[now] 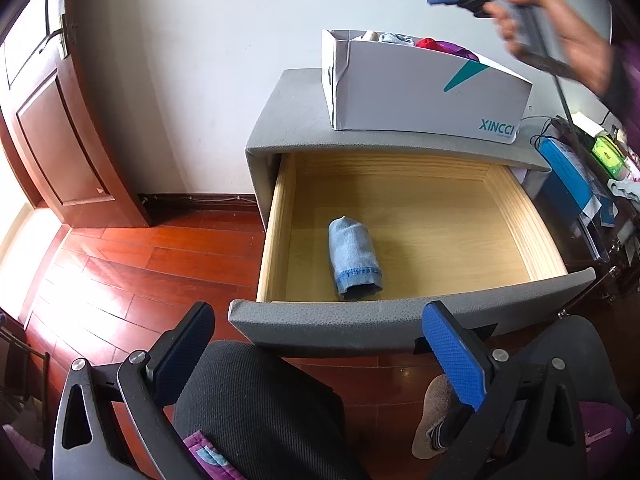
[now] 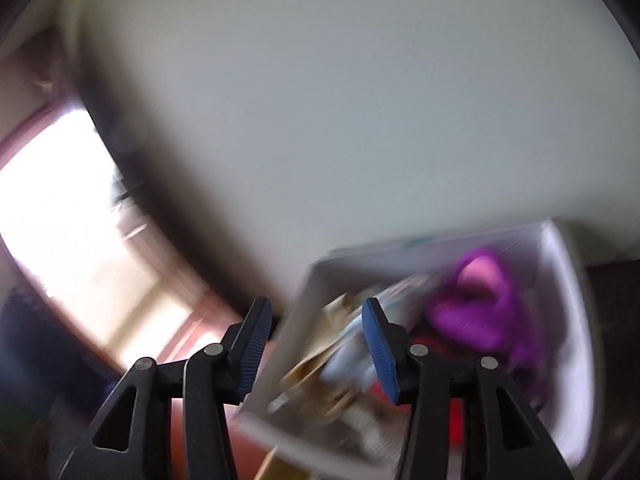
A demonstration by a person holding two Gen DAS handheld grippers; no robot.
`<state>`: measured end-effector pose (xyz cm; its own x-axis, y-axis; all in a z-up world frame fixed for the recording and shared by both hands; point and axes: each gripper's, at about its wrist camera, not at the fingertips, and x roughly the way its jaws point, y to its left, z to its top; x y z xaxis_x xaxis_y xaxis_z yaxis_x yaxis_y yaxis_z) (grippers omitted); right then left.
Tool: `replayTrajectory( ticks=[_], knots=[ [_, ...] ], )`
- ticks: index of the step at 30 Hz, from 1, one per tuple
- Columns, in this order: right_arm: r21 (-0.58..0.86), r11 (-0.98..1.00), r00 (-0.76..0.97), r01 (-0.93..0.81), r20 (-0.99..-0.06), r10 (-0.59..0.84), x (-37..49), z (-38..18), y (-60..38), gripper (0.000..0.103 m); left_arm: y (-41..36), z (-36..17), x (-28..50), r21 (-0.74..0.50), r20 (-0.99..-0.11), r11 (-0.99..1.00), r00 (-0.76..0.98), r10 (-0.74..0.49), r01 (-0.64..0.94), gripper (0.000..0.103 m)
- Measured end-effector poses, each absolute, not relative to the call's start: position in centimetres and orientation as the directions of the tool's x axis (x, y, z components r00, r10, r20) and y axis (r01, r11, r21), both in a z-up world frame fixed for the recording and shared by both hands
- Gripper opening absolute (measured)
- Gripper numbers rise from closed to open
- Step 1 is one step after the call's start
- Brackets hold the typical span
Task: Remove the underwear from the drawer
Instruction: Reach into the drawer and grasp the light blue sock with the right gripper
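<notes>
The left tool (image 1: 320, 344) stands wide at the bottom of its frame, nothing between its blue pads, just before the grey front of the open drawer (image 1: 404, 320). A rolled light-blue underwear (image 1: 354, 264) lies alone on the drawer's wooden floor, left of centre. The right tool (image 2: 316, 344), upper right in the left view, has its jaws parted and empty above the white box (image 1: 424, 92) of clothes on the nightstand (image 1: 288, 120).
</notes>
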<state>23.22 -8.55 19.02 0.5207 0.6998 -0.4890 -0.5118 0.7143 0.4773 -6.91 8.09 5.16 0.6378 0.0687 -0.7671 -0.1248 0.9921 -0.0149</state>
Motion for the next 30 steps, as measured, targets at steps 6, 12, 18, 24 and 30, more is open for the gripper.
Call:
replayTrajectory(
  ticks=[6,12,18,24,30],
  knots=[
    [0.366,0.686,0.253,-0.629,-0.737,0.626,11.3,10.9,-3.3,0.049,8.7,5.1,-7.0,-0.026,-0.772,0.987,0.630,0.080,-0.158,0.103],
    [0.321,0.749,0.081,-0.580,-0.892,0.445,10.2,1.1,1.9,0.048,9.1,5.3,-7.3,-0.018,-0.777,0.983,0.622,0.102,-0.183,0.103],
    [0.251,0.819,0.022,-0.516,-0.952,0.305,12.0,-3.9,4.9,0.048,10.4,5.8,-7.5,-0.016,-0.768,0.973,0.626,0.135,-0.230,0.103],
    [0.188,0.845,-0.026,-0.500,-0.979,0.203,12.9,-7.2,7.1,0.049,10.9,5.3,-7.3,-0.034,-0.783,0.971,0.611,0.121,-0.236,0.103],
    [0.129,0.856,-0.038,-0.501,-0.991,0.127,12.8,-9.3,7.6,0.053,10.8,5.3,-7.2,-0.034,-0.780,0.974,0.615,0.115,-0.225,0.103]
  ],
)
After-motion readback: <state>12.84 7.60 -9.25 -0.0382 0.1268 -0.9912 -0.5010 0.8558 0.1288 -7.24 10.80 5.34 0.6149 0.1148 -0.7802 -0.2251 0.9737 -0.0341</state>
